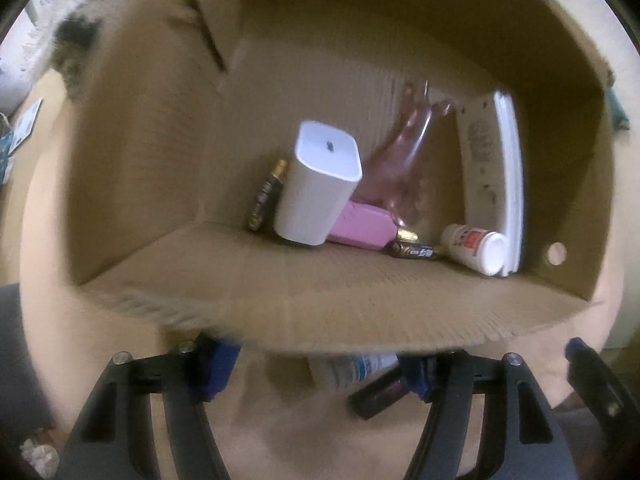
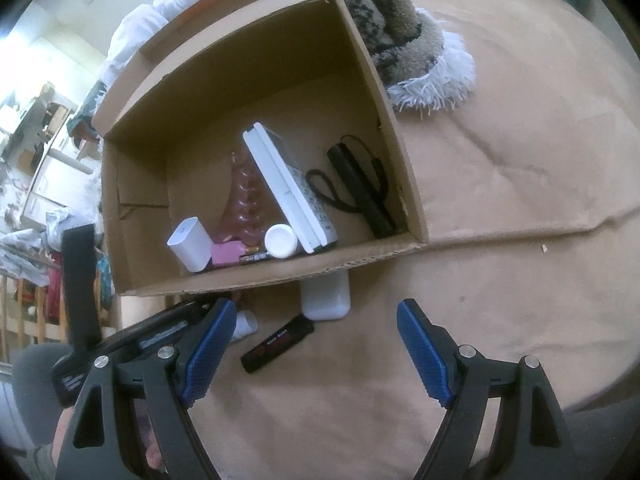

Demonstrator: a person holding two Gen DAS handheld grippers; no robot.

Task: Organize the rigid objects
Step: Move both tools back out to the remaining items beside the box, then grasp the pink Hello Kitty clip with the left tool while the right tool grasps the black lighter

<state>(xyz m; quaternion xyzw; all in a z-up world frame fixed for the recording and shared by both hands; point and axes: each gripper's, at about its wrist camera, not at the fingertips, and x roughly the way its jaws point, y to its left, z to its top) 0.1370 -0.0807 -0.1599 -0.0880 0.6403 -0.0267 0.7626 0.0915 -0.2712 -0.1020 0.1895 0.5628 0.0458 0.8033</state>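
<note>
My right gripper (image 2: 316, 346) hangs spread wide with nothing between its blue pads, pointing down at the tan-covered worktop (image 2: 500, 184). Just beyond its tips lies a black lighter (image 2: 277, 345) with red lettering too blurred to read, and beyond that a white case (image 2: 326, 296) against the near wall of the cardboard box (image 2: 256, 280).

My left gripper (image 1: 316, 372) is also parted. Its tips are mostly hidden under the box's near wall, and a small white bottle (image 1: 352, 366) with a bluish label lies between them; I cannot tell whether the pads touch it. The label is unreadable.

Inside the box, from the near left corner: a white charger block (image 2: 191, 243) stands tilted, with one black-and-gold battery (image 1: 266, 196) leaning beside it and a pink eraser-like block (image 2: 227, 254) against its right side. A second black-and-gold battery (image 2: 254, 257) lies along the near wall; its gold print is too small to make out. Next to it is a white bottle (image 2: 281, 241) with a red label patch, lying with its cap toward me. Behind these rises a clear pink ribbed piece (image 2: 244, 200). A flat white slab (image 2: 288, 192) with fine printed text, illegible, leans on edge. To the right lies a black flashlight (image 2: 360, 192) with a looped cord.

Past the far right corner of the box sits a fuzzy patterned cloth (image 2: 404, 40).
</note>
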